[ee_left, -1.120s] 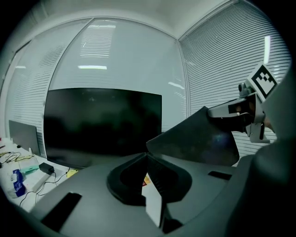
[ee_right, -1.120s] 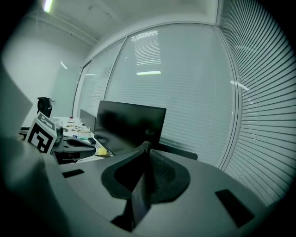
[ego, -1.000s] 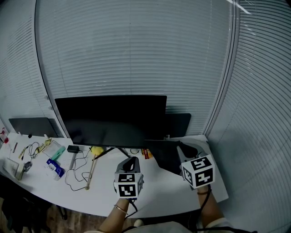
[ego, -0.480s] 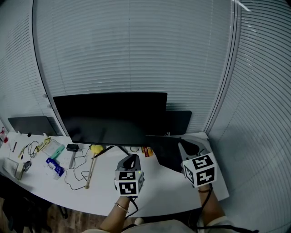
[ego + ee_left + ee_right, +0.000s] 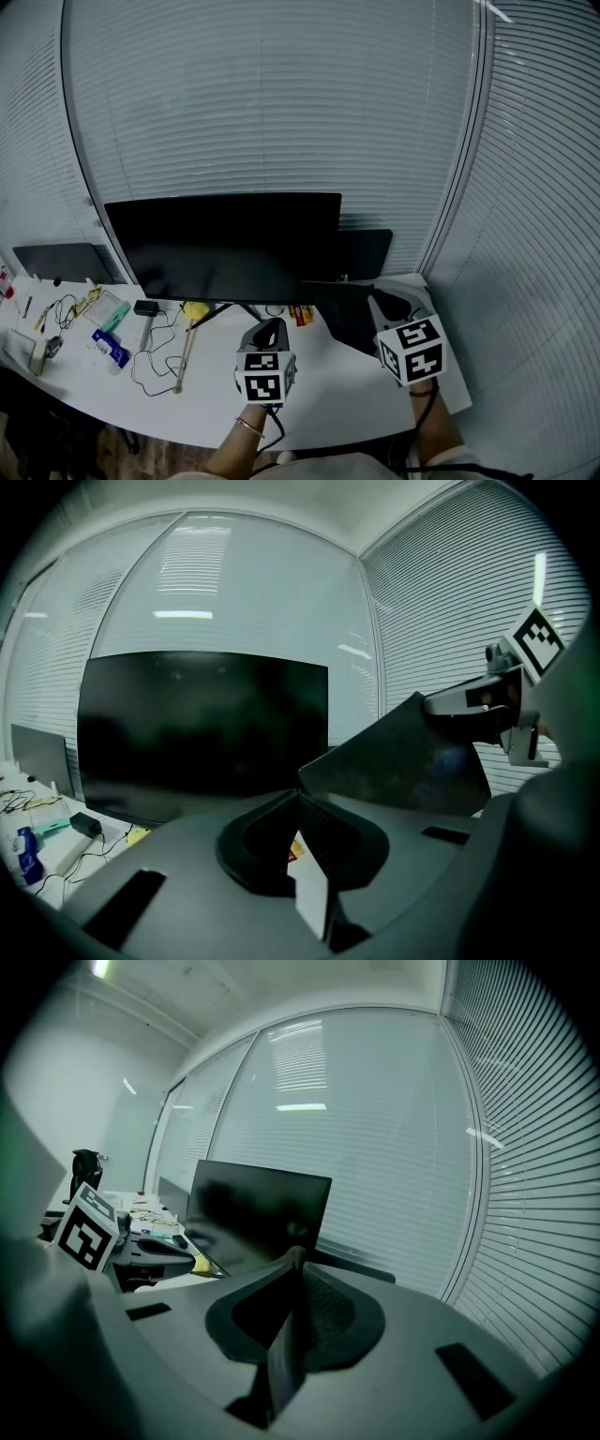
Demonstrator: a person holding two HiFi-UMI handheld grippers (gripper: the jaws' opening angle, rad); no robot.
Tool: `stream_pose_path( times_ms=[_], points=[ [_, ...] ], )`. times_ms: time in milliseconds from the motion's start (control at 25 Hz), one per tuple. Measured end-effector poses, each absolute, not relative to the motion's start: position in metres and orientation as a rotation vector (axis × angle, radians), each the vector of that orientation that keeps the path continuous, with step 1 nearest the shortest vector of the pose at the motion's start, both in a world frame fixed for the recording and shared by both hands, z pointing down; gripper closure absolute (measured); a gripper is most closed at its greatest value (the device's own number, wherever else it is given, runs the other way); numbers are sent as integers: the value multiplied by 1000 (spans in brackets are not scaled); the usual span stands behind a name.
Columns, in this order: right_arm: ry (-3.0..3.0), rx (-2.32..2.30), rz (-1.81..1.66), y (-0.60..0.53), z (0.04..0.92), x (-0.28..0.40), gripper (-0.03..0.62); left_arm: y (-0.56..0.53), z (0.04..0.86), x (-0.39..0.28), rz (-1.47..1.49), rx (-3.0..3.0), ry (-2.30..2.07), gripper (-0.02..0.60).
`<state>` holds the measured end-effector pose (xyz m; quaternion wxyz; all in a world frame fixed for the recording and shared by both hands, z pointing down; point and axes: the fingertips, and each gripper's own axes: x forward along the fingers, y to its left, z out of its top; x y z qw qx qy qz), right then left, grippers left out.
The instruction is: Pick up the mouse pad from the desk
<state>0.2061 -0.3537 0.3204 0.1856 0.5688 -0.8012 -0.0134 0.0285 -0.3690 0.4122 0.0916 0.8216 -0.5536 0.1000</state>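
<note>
Almost nothing shifts over the last second: the right tool (image 5: 378, 300) stays clamped on the mouse pad (image 5: 339, 321), holding it tilted up from the tabletop (image 5: 323, 398), while the left tool (image 5: 273, 325) idles with jaws together, so the pickup looks nearly complete.

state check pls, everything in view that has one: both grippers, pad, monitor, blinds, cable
left gripper: shut, nothing between the jaws.
right gripper: shut on the mouse pad's edge.
mouse pad: gripped, tilted, one side raised.
monitor: upright, screen dark.
blinds: lowered, slats closed.
cable: lying loose on the desk.
</note>
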Motion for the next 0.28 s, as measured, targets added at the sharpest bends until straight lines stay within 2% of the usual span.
stream_pose_path(
  times_ms=[280],
  points=[
    [-2255,1606,-28,-355,322,206,541,-372,415,26,313,2439,-1635,565]
  ],
)
